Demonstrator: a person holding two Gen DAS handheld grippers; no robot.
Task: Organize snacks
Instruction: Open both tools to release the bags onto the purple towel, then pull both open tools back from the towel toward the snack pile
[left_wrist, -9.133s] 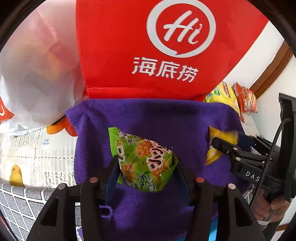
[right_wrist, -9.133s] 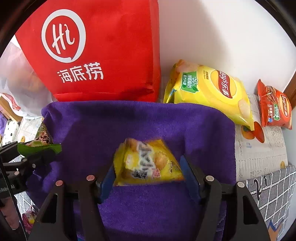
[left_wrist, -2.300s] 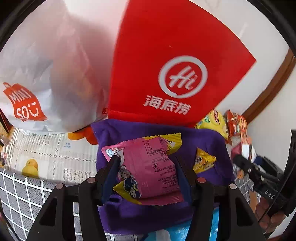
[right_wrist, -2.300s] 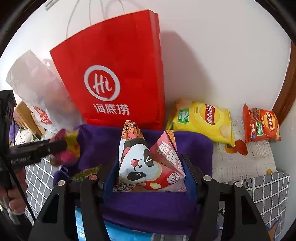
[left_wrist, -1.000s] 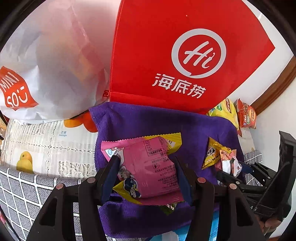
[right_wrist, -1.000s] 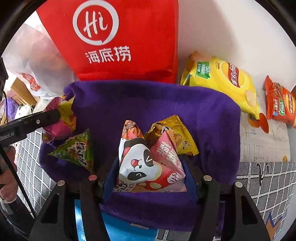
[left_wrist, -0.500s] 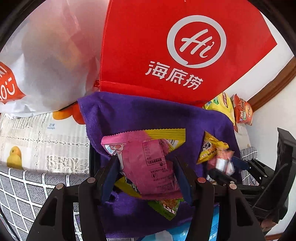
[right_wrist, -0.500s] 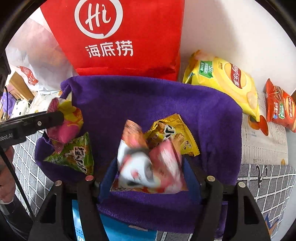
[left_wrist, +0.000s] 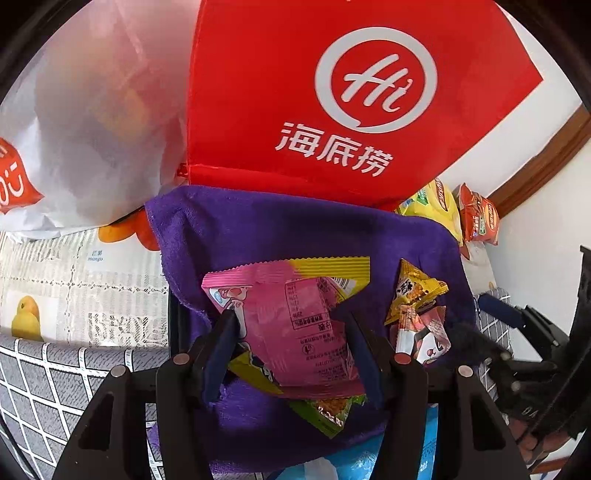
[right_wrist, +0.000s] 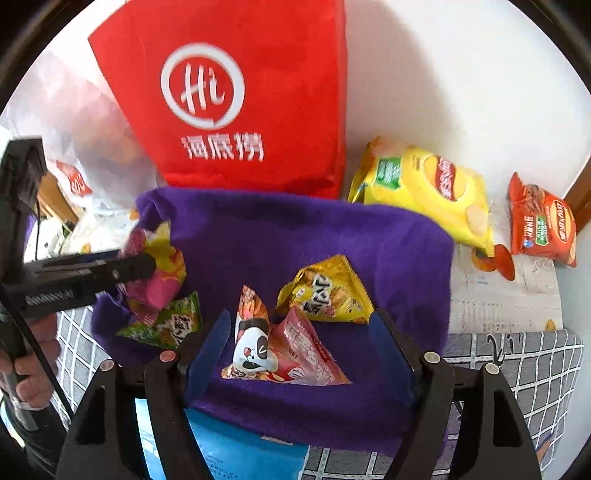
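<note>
Snack packets lie on the purple towel (right_wrist: 258, 236), used here as landmark. Panda packet (right_wrist: 273, 350) rests on the towel's near part, one pointed corner aimed away toward the red bag (right_wrist: 236, 96) behind the towel; its long axis runs roughly left-right along its base. Small yellow packet (right_wrist: 325, 291) lies just beyond it, touching, tilted. Green packet (right_wrist: 166, 326) sits at the towel's left edge.

Right gripper (right_wrist: 299, 350): jaws opening, spread to either side of the panda packet, pads clear of it.

Left gripper (left_wrist: 290, 349): pinching the pink-and-yellow packet (left_wrist: 295, 317) above the towel's left part, over the green packet; crimped seam points toward the red bag.

Right of the towel: large yellow chip bag (right_wrist: 424, 188), then small red-orange bag (right_wrist: 541, 221), both on the printed tablecloth (right_wrist: 498, 295). White plastic bag (left_wrist: 92, 110) stands left of the red bag. Blue pack (right_wrist: 221, 454) shows under the towel's near edge.
</note>
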